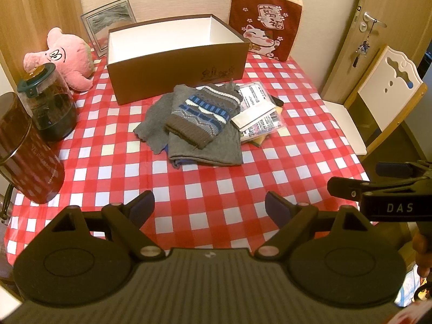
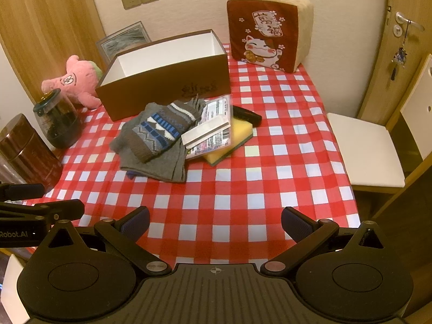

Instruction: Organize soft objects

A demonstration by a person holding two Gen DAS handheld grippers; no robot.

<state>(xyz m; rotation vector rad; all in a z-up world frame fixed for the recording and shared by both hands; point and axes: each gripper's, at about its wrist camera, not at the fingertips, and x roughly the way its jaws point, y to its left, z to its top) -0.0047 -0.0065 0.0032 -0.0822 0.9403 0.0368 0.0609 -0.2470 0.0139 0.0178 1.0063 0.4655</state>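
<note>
A patterned knit hat lies on a folded grey cloth in the middle of the checked table, just in front of an open brown box with a white, empty inside. A pink plush toy sits left of the box. A red lucky-cat cushion stands at the back right. A yellow sponge lies under a clear packet. My left gripper and right gripper are open and empty above the near table edge.
A lidded glass jar and a dark red tin stand at the left edge. A framed picture leans behind the box. A black object lies beside the sponge. A white chair stands right.
</note>
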